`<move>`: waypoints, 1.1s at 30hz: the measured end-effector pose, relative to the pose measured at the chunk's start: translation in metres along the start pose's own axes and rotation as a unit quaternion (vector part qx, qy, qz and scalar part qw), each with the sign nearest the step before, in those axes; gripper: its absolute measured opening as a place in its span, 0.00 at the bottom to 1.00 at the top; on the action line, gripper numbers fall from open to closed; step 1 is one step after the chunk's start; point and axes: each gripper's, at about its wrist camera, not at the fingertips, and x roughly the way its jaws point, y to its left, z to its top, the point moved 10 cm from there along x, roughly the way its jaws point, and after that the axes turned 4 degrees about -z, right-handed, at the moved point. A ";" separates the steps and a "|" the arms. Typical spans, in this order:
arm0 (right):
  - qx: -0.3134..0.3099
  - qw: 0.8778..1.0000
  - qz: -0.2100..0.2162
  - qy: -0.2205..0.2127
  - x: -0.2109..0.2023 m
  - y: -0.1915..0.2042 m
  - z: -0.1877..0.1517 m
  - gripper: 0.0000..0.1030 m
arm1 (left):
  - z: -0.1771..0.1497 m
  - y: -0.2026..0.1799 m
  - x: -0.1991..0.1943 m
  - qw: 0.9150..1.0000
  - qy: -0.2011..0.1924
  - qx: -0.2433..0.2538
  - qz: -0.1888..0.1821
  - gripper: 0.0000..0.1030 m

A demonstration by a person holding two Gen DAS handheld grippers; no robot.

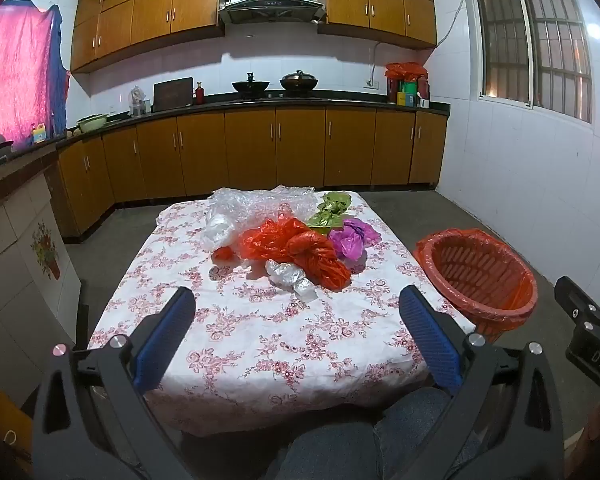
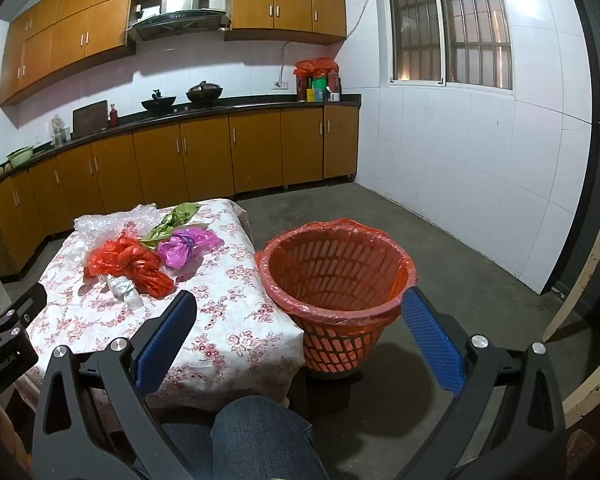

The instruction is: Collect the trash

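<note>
Ideally the left gripper (image 1: 296,332), its fingers spread wide and empty like the right gripper's (image 2: 300,336), pinches the silver wrapper (image 1: 288,274) at the near edge of the trash pile, then carries it to the basket (image 2: 336,276) beside the table (image 1: 260,344)

Tabletop (image 1: 260,340) covered by a floral cloth carried a cluster of crumpled bags: red bag (image 1: 300,246), purple bag (image 1: 352,238), green bag (image 1: 330,210), clear bubble wrap (image 1: 252,204) and silver wrapper (image 1: 288,274). Lined basket (image 2: 336,280) stood on the floor (image 2: 440,240) beside it.
</note>
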 end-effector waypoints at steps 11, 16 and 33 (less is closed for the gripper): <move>-0.002 1.000 -0.001 0.001 0.001 0.001 0.000 0.98 | 0.000 0.000 0.000 1.000 0.001 0.000 0.000 0.96; -0.003 1.000 -0.001 0.001 0.000 0.001 0.000 0.98 | 0.000 0.000 0.000 1.000 0.001 -0.001 -0.001 0.96; -0.004 1.000 -0.002 0.000 -0.001 0.001 0.001 0.98 | 0.000 0.000 0.000 1.000 0.002 -0.002 -0.001 0.96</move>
